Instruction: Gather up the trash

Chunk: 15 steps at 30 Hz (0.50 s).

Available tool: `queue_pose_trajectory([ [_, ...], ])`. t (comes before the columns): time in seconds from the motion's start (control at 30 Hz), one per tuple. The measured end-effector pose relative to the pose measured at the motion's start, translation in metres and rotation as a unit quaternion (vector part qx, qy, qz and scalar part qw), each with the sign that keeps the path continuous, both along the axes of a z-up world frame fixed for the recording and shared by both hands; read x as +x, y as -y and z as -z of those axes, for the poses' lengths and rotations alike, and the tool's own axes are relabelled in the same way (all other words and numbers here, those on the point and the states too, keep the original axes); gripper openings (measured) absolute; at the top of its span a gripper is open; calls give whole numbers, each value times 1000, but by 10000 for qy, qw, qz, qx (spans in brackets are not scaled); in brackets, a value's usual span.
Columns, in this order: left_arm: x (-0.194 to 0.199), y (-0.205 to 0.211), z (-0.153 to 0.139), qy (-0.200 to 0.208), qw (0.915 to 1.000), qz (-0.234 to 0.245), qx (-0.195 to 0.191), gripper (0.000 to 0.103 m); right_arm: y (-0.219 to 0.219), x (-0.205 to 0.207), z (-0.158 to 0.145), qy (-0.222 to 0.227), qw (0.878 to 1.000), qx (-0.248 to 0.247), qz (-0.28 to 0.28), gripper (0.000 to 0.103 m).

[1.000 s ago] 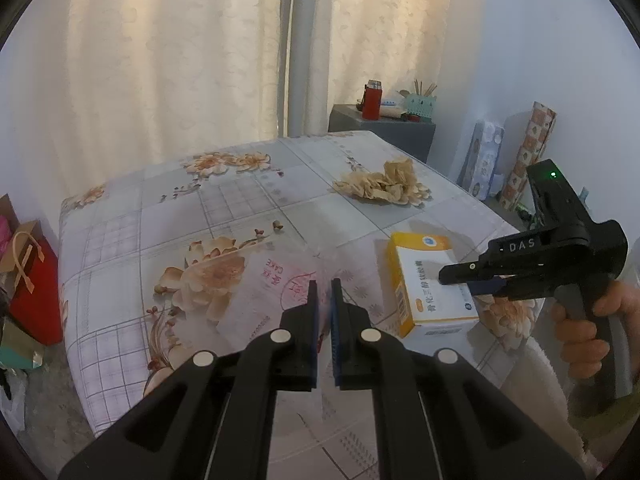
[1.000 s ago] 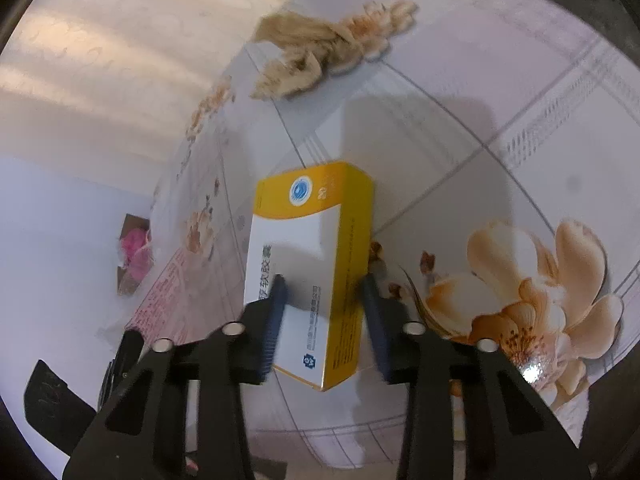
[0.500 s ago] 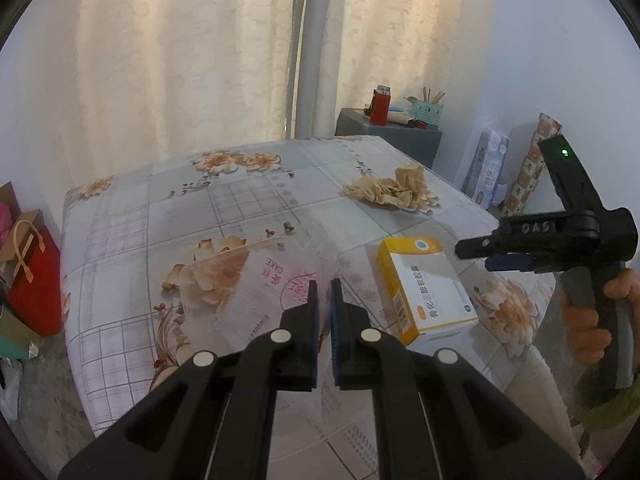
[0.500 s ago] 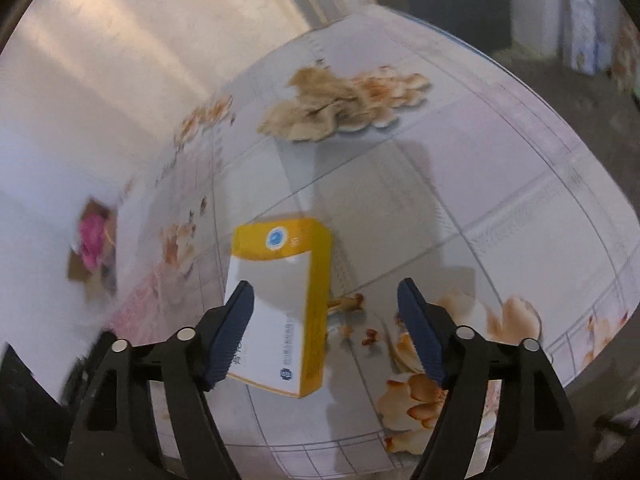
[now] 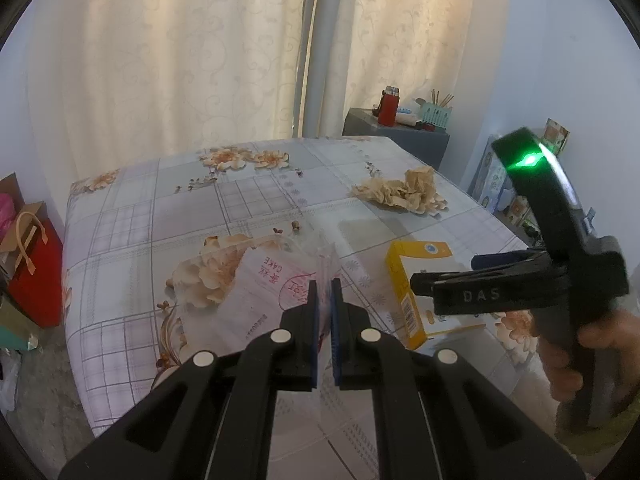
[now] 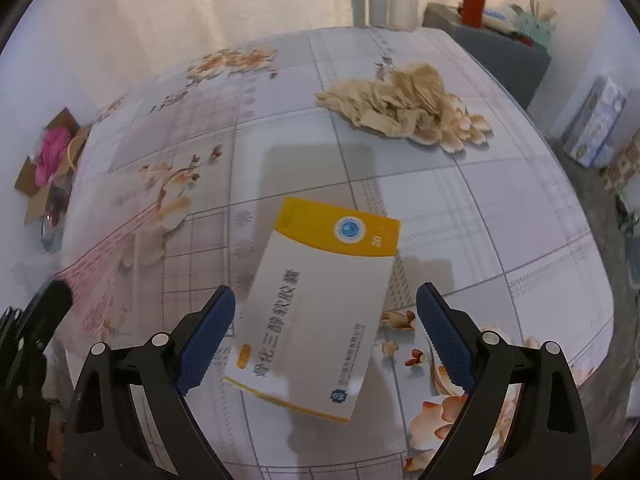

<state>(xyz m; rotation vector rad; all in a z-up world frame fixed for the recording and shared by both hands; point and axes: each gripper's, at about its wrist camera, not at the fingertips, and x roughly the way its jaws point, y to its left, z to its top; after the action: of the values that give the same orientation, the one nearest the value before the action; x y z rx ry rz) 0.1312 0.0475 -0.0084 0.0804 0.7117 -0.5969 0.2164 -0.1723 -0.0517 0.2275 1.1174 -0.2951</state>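
Observation:
My left gripper (image 5: 325,280) is shut on the edge of a clear plastic bag (image 5: 264,300) with pink "CAKE" print, which lies on the flowered tablecloth (image 5: 160,216). A yellow and white medicine box (image 6: 316,312) lies on the table, also seen in the left wrist view (image 5: 408,292). My right gripper (image 6: 324,300) is open wide above the box, one finger on each side, not touching it. It shows at the right of the left wrist view (image 5: 444,276). A crumpled tan paper wad (image 6: 400,104) lies farther back on the table.
A grey side cabinet (image 5: 396,140) with a red can stands behind the table by the curtains. A red gift bag (image 5: 32,268) and a cardboard box sit on the floor at the left. Patterned boxes (image 6: 600,128) stand on the floor at the right.
My right gripper opened off the medicine box and pulled back and up; the box stays on the table. My left gripper stayed shut on the bag and rose slightly.

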Motion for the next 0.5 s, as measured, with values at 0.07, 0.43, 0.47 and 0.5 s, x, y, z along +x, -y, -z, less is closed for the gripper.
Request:
queue_pose_trajectory([
  [0.07,2,0,2,-46,10000,-28,-14,4,-4,5,7,-133,9998,-76,-115,88],
  [0.43,5,2,4,-179,9997,-133,-98,4,30,-22,28,-273,9991,286,-133,83],
  [0.47,4,3,5,-207,9997,-117,-89,4,38,-29,25,-189,9988,433,-113,83],
  [0.5,2,4,6,-215,9997,-101,-89,4,43,-34,23,-138,9985,520,-96,83],
])
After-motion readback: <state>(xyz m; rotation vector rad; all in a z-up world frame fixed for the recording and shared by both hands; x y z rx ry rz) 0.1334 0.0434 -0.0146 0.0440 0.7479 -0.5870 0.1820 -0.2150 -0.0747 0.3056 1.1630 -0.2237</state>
